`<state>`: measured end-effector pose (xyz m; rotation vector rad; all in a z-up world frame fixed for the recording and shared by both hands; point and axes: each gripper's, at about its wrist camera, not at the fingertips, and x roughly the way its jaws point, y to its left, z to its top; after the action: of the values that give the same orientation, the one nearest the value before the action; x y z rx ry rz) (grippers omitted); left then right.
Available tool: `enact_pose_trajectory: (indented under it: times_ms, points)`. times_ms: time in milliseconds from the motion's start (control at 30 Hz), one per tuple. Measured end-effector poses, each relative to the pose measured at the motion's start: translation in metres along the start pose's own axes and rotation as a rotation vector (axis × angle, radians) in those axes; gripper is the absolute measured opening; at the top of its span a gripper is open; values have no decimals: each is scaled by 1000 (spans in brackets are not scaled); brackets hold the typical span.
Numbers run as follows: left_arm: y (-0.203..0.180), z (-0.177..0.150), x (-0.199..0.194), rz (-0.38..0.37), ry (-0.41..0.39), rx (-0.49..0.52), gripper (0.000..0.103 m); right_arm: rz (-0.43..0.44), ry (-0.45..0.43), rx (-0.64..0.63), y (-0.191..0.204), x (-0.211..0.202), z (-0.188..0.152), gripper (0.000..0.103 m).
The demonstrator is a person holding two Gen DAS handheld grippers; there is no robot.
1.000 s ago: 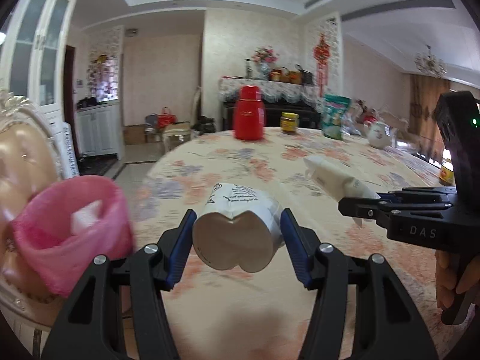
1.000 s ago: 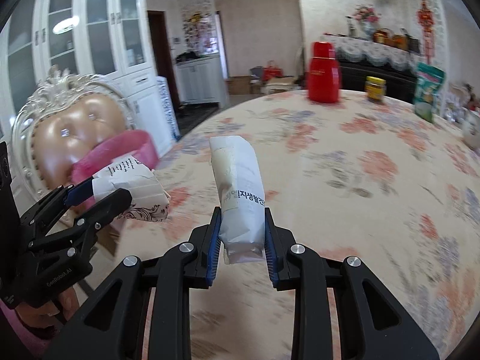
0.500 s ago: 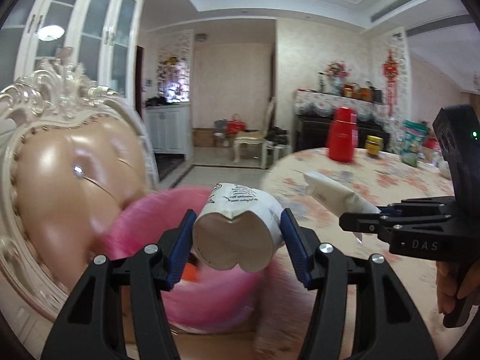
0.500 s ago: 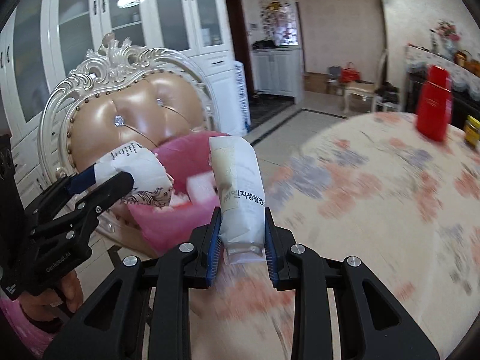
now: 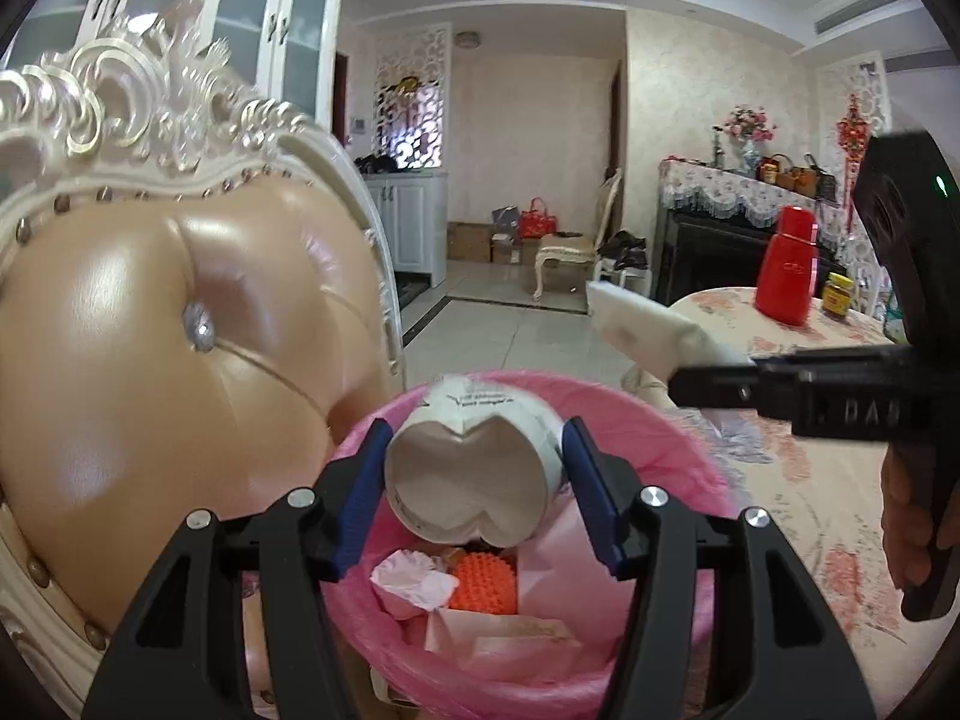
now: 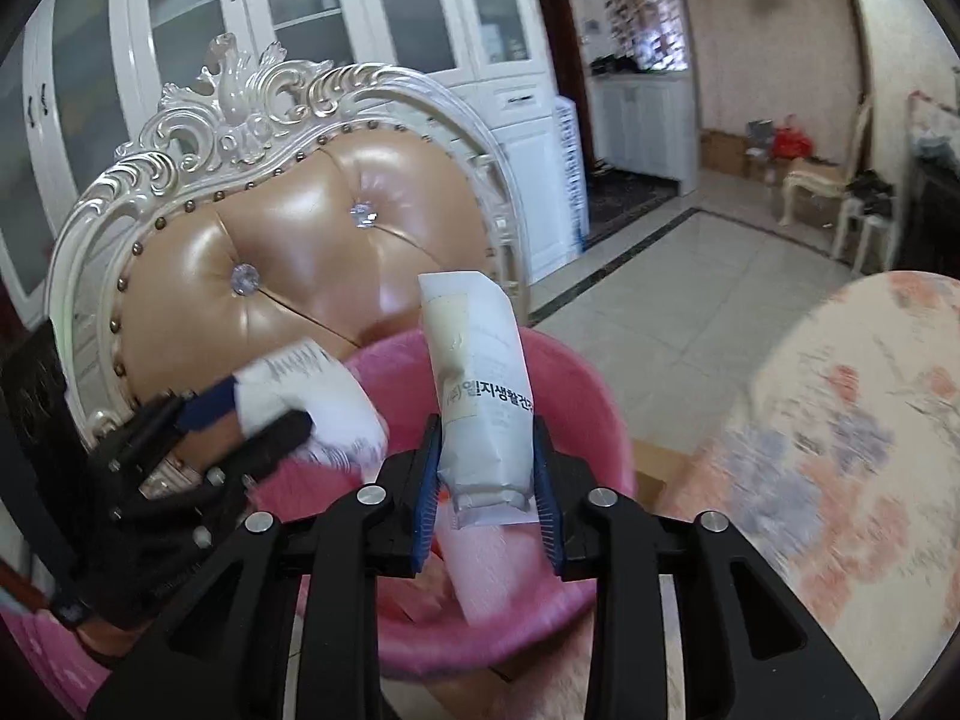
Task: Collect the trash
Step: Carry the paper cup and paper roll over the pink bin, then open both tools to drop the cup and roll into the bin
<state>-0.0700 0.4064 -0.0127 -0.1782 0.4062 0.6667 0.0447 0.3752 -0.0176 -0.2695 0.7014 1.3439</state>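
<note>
Black Korean print runs along the white packet (image 6: 483,414) clamped in the right gripper (image 6: 487,492); a bracketed character and "일지생활건" are legible, the rest curving out of view. Raised letters "DA" show on the body of the right gripper as seen from the left wrist view. Dark lettering on the paper cup (image 5: 474,471) is too small to read.

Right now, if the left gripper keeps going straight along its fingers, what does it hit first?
Likely the far side of the pink bin. The left gripper, shut on a cup, points across the bin's mouth. Past the rim is the floor; depth is unclear.
</note>
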Motion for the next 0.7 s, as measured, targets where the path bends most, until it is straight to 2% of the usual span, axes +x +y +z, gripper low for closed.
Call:
enact_pose_trajectory:
  times_ms: [33,67,100,133,267,333,400,500,600,700]
  points:
    - [2,-2,1,9,4,-4,63,5,-1,-6,1,5,4,34]
    - [4,-3,1,17,4,-5,74,8,1,-6,2,8,6,40]
    - [6,-5,0,28,-2,-10,79,9,-1,-5,2,10,8,46]
    - [7,-7,-3,36,-8,-12,80,2,-10,-6,2,10,9,52]
    - [9,-14,-12,62,-3,-1,82,-6,-39,-12,3,-1,3,52]
    - [8,-19,-21,61,-9,-8,88,-17,-54,-19,4,-14,-4,52]
    - [4,-22,-31,70,-22,-5,99,-35,-66,-21,4,-27,-11,52]
    - [-8,-27,-50,84,-38,6,98,-80,-99,-9,3,-59,-28,52]
    - [-20,-29,-64,102,-43,4,98,-136,-146,0,4,-91,-44,65]
    - [-38,-27,-77,123,-58,22,98,-202,-200,13,4,-127,-64,69]
